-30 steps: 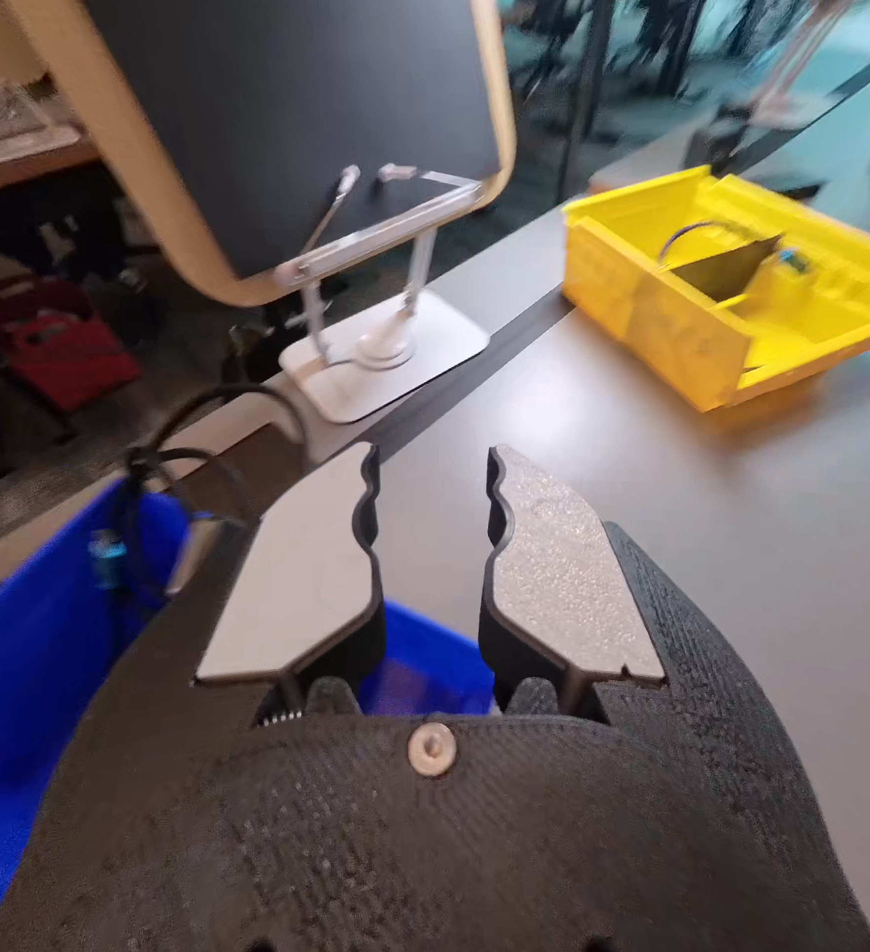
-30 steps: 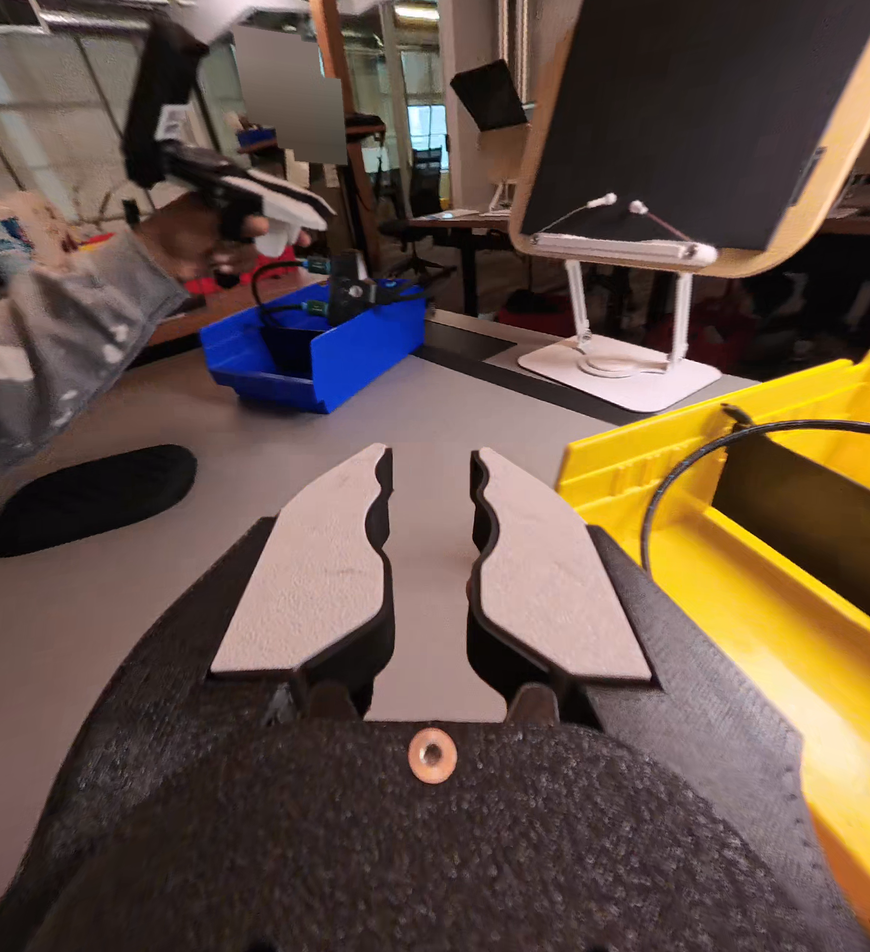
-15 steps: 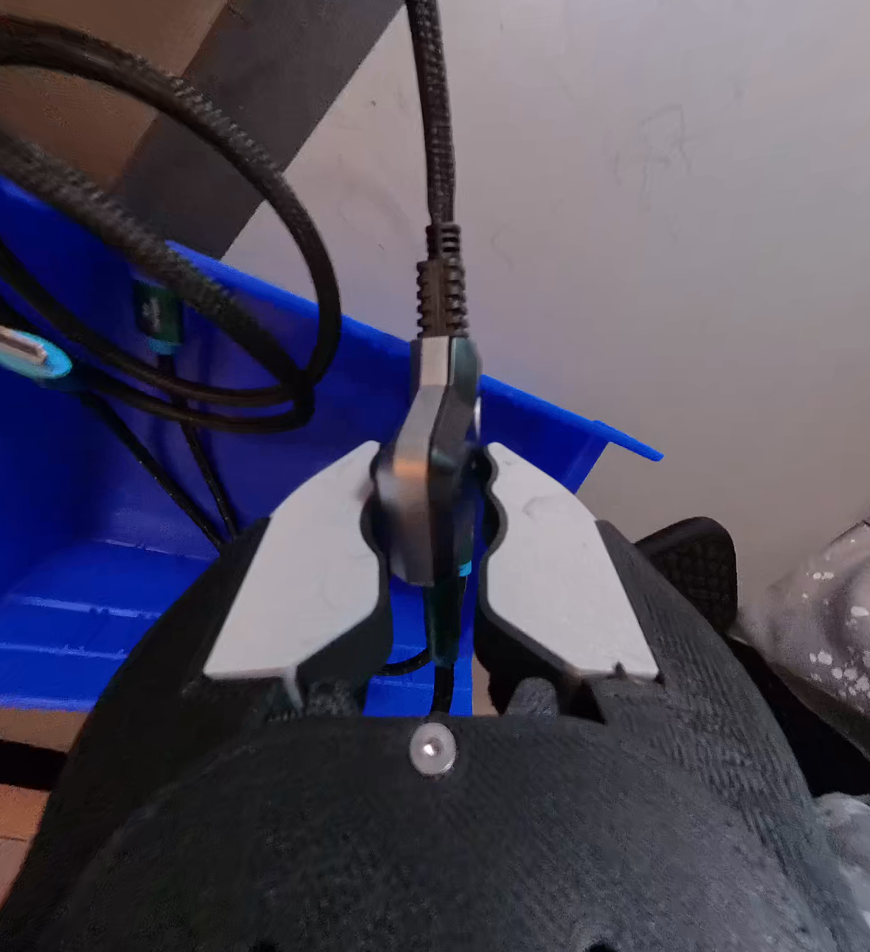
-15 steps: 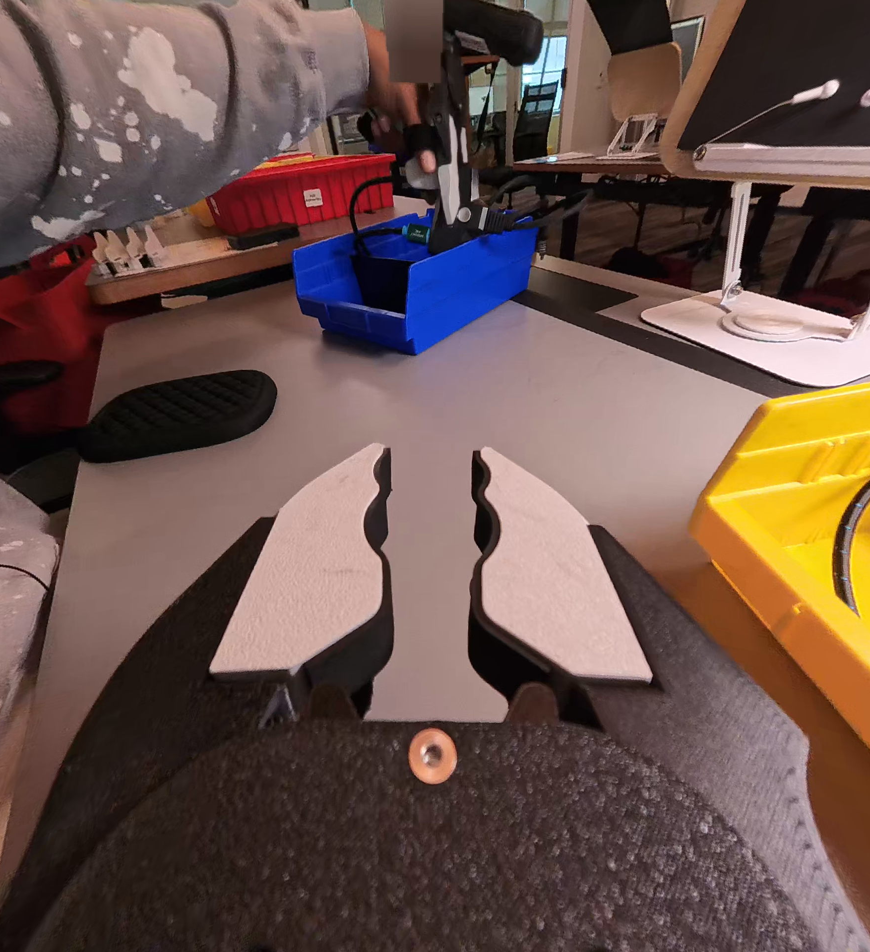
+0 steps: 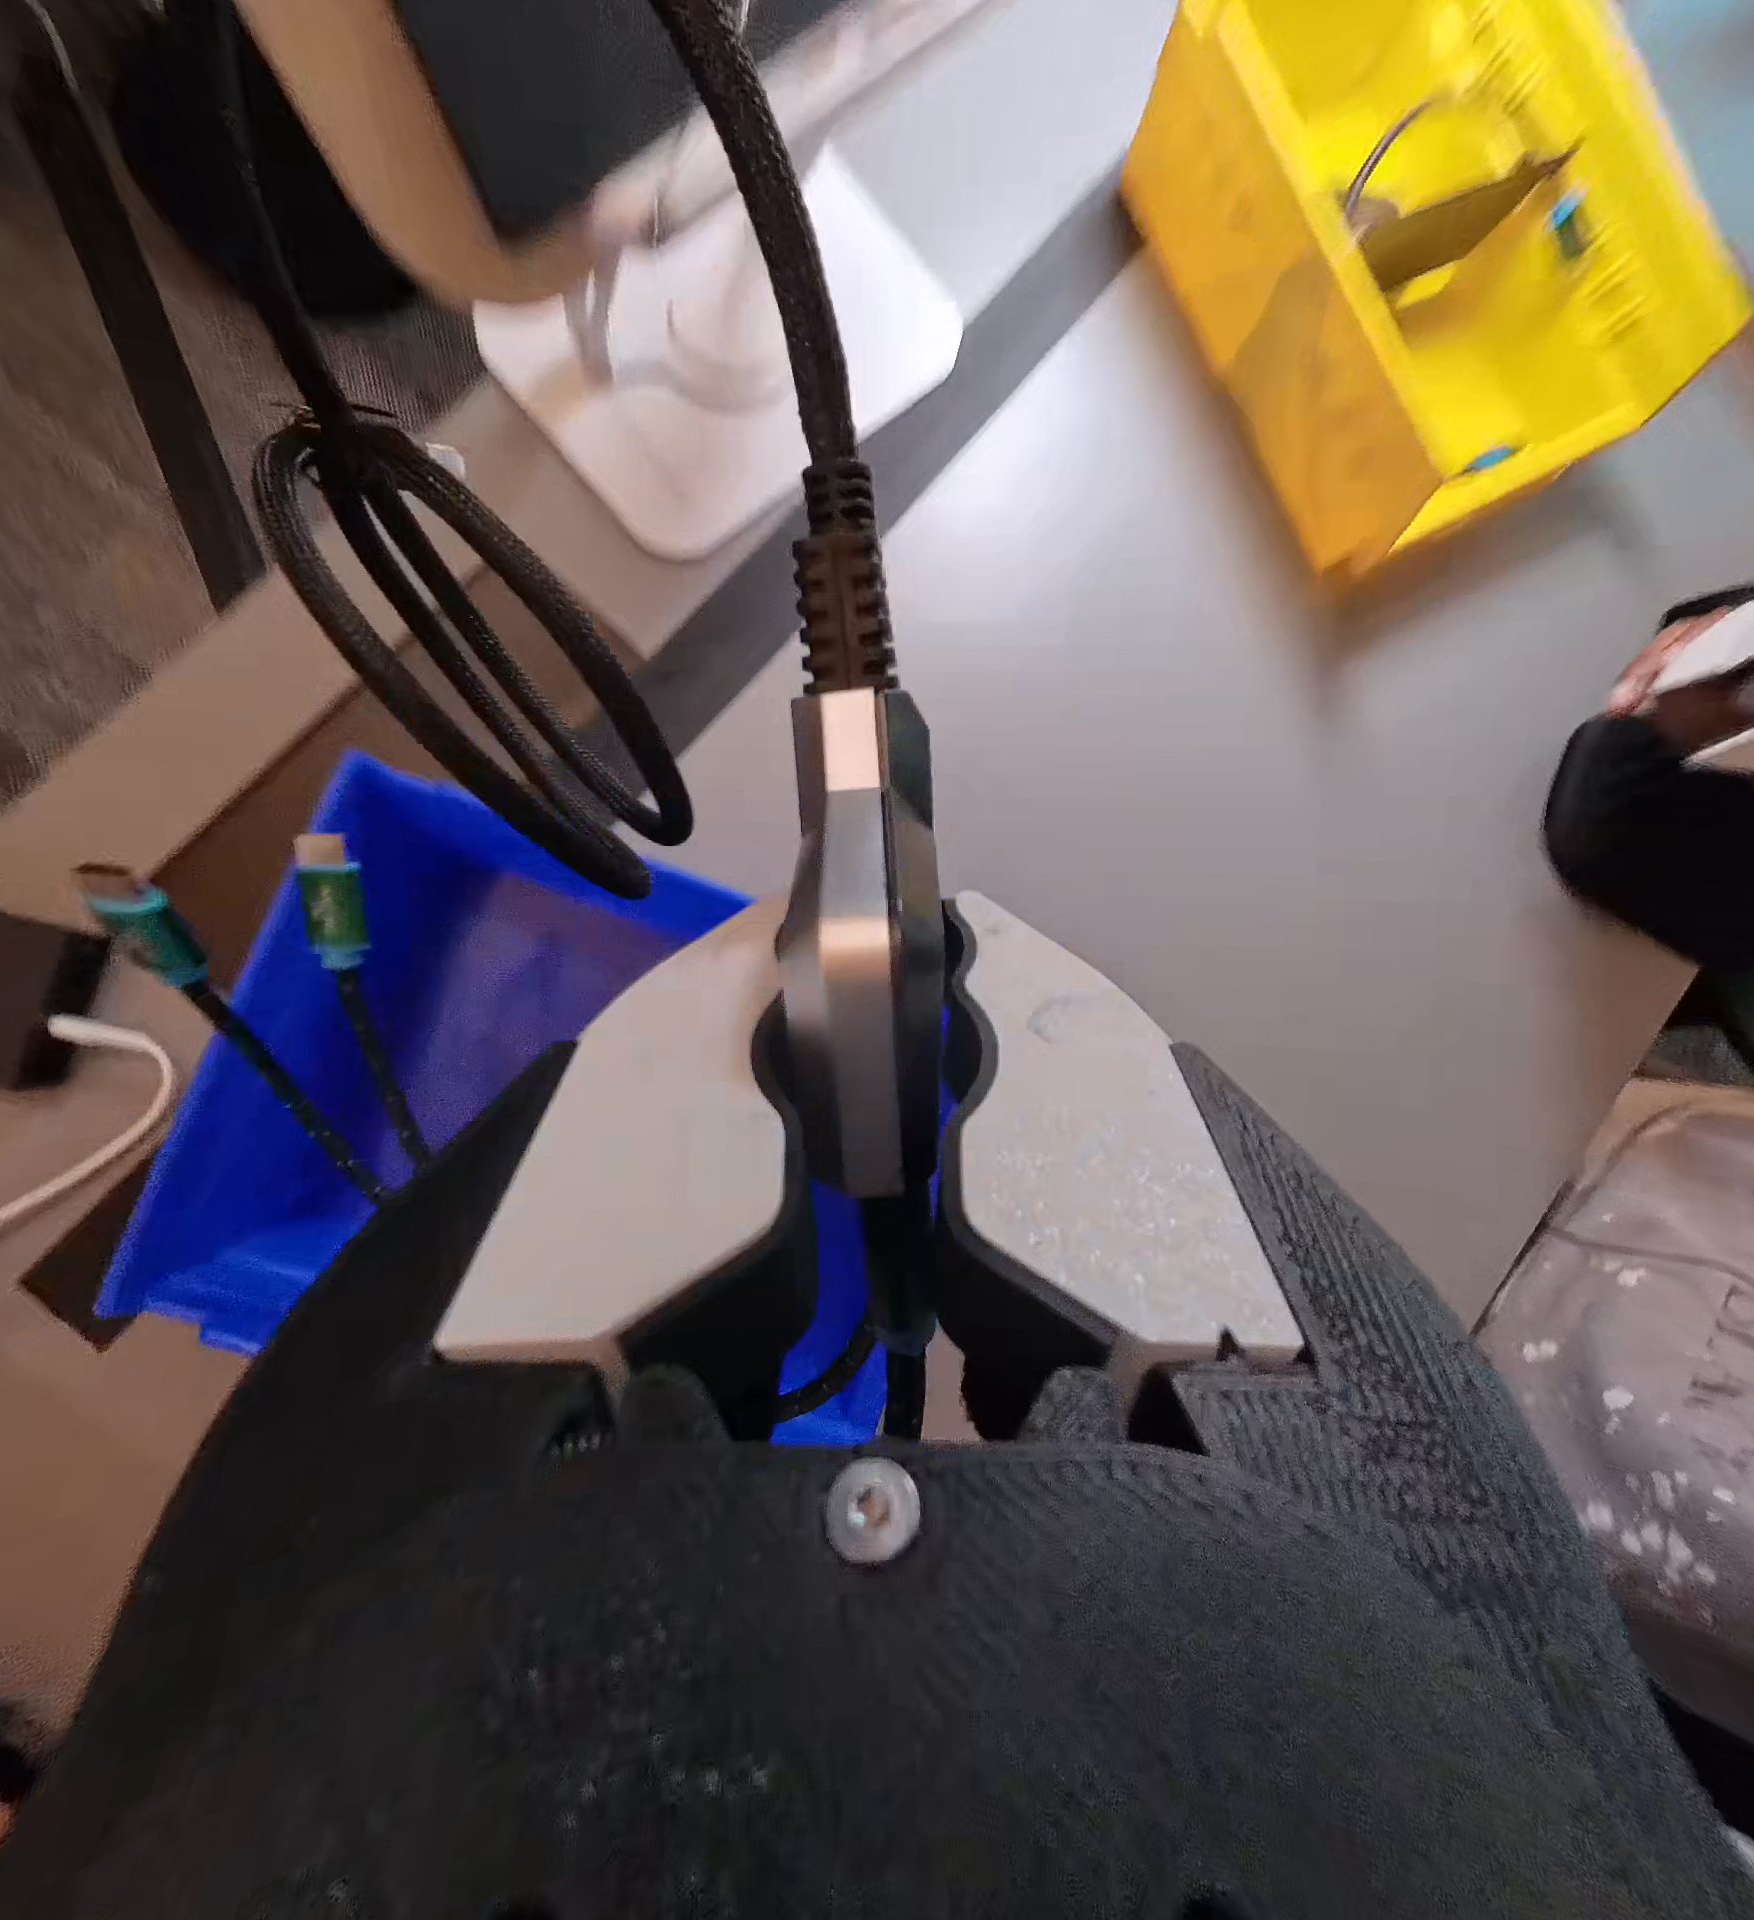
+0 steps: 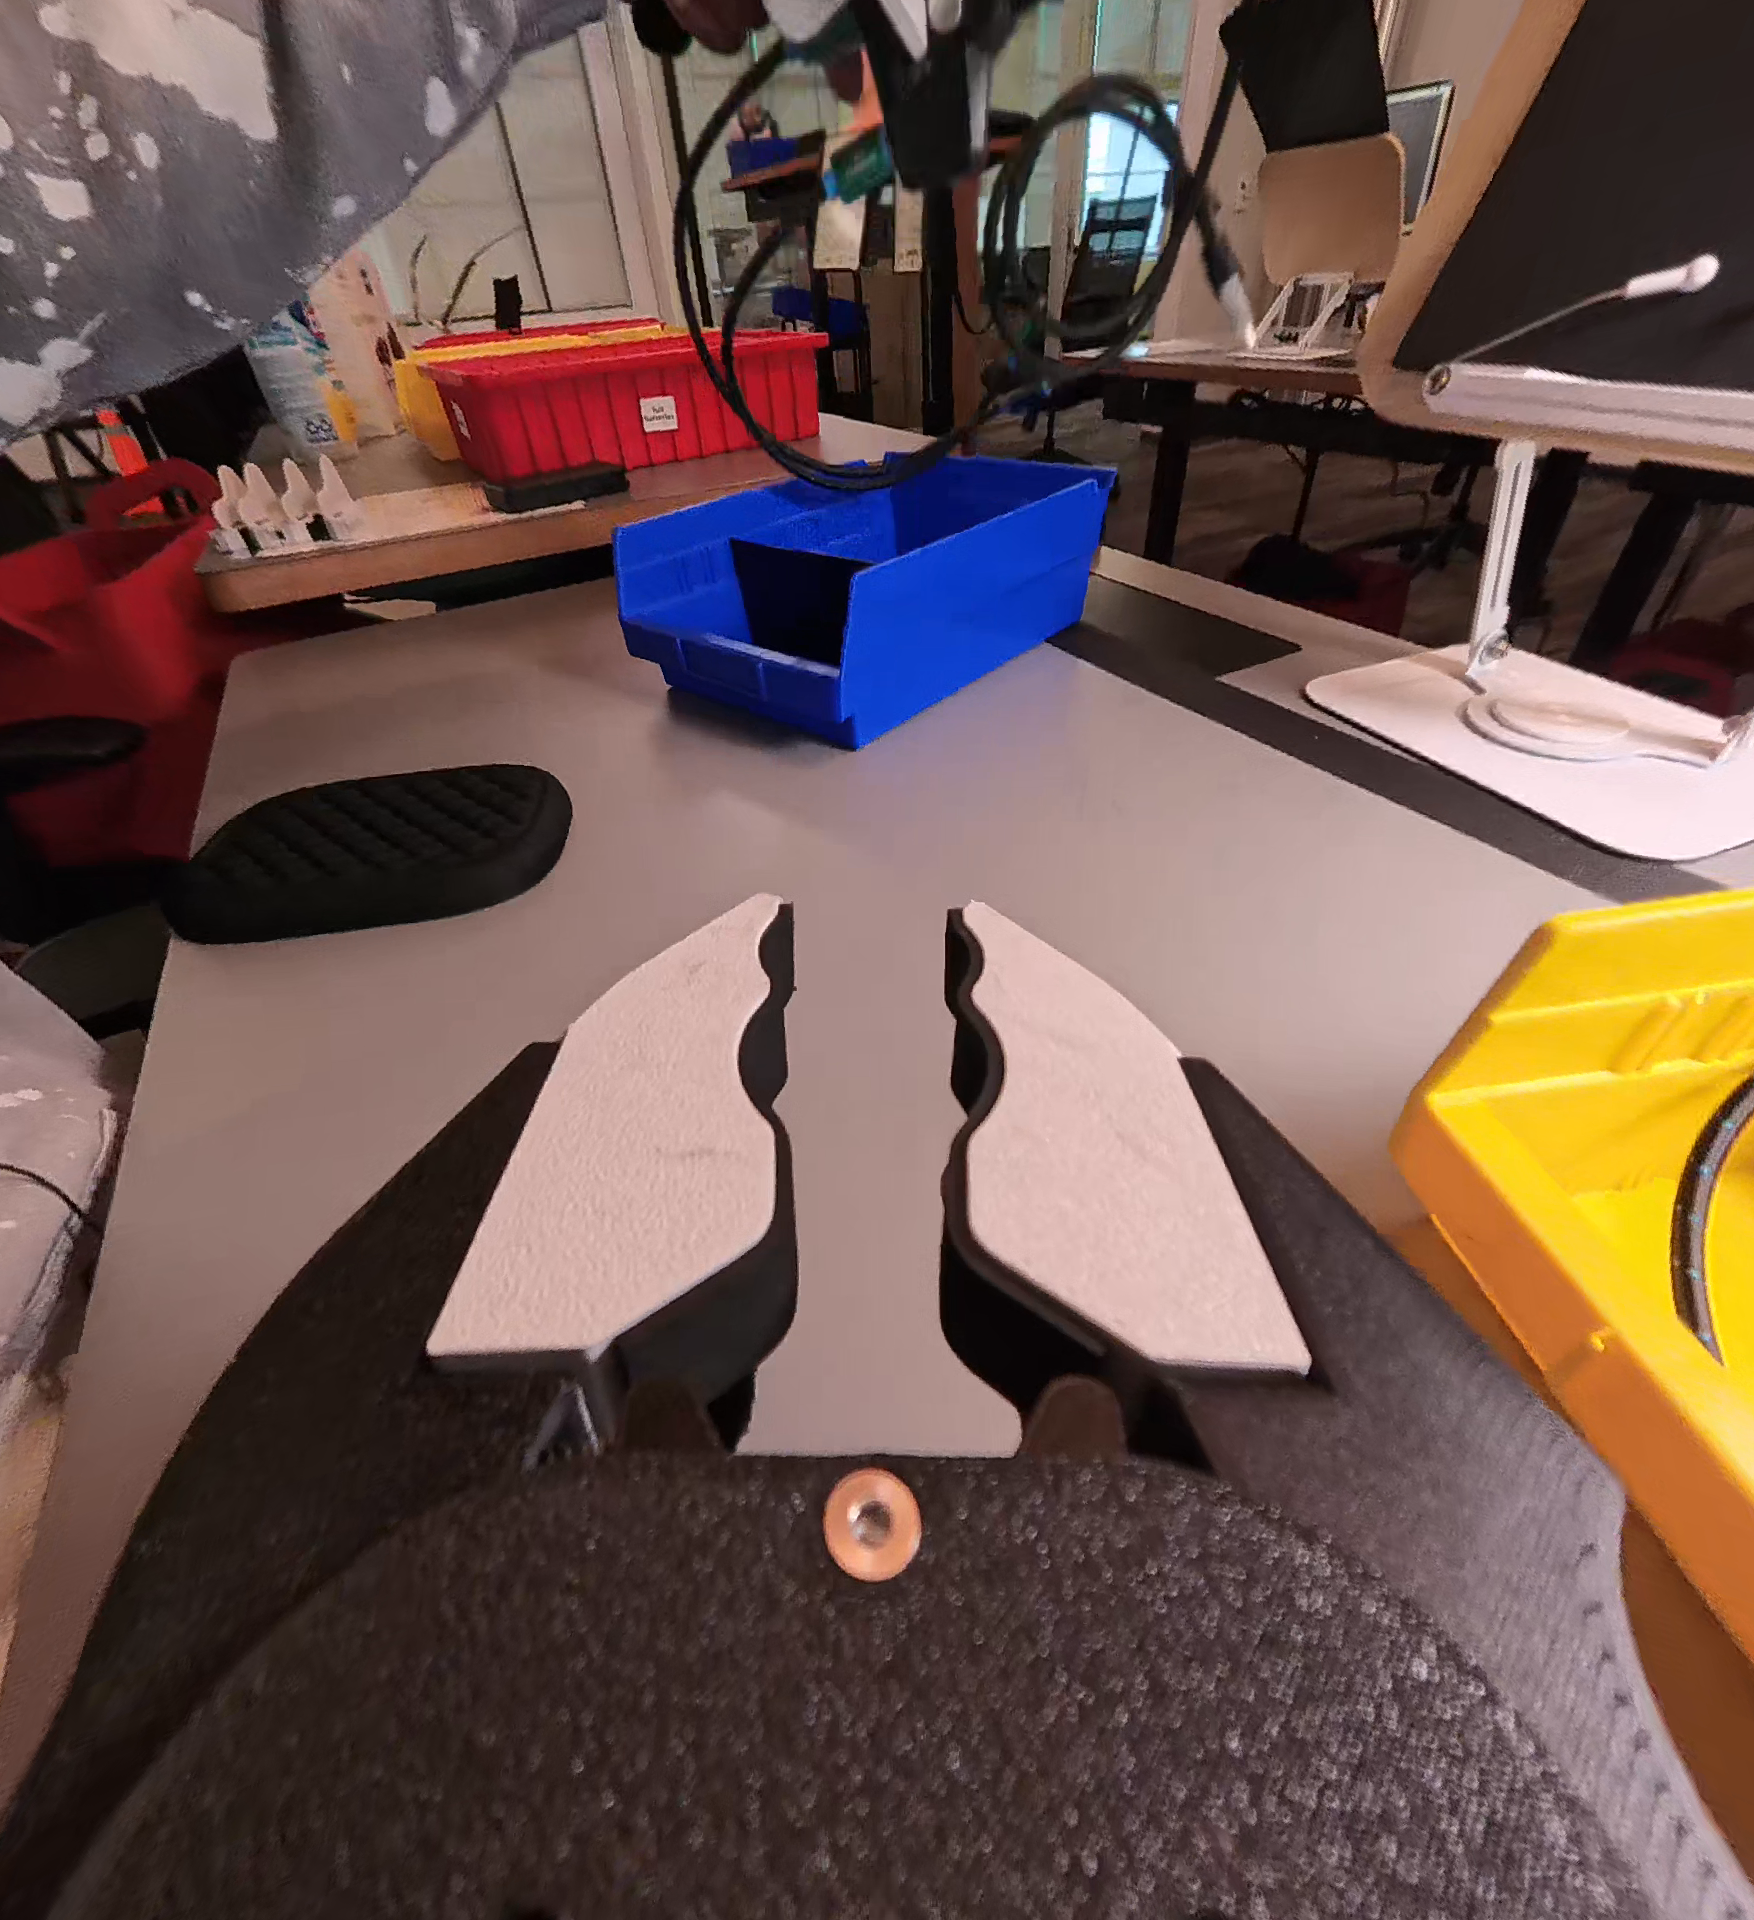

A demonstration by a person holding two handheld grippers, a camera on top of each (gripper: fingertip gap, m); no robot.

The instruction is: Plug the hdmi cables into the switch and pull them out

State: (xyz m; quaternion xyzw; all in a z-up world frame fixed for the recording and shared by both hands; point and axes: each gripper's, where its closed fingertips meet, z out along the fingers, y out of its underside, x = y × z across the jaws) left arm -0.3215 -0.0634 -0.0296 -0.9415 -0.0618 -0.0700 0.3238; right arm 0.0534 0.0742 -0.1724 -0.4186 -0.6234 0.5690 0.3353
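My left gripper (image 5: 868,914) is shut on the grey metal HDMI switch (image 5: 847,997) and holds it in the air above the blue bin (image 5: 499,987). A thick braided black cable (image 5: 811,312) runs forward from the switch, with a coil (image 5: 457,644) hanging beside it. Two thin cables with green plugs (image 5: 333,914) dangle loose over the bin. In the right wrist view the switch and its cable loops (image 6: 727,343) hang high above the blue bin (image 6: 956,613). My right gripper (image 6: 868,925) is open and empty, low over the grey table.
A yellow bin (image 6: 1579,1143) holding a black cable (image 6: 1694,1195) sits at the right, also visible in the left wrist view (image 5: 1372,343). A black padded rest (image 6: 364,847) lies at the left. A white tablet stand (image 6: 1579,748) stands at the back right. A red bin (image 6: 624,400) sits on a farther table.
My left gripper went into the blue bin, closed on the switch, and has lifted it with its cables above the bin. My right gripper stayed open and shifted only slightly.
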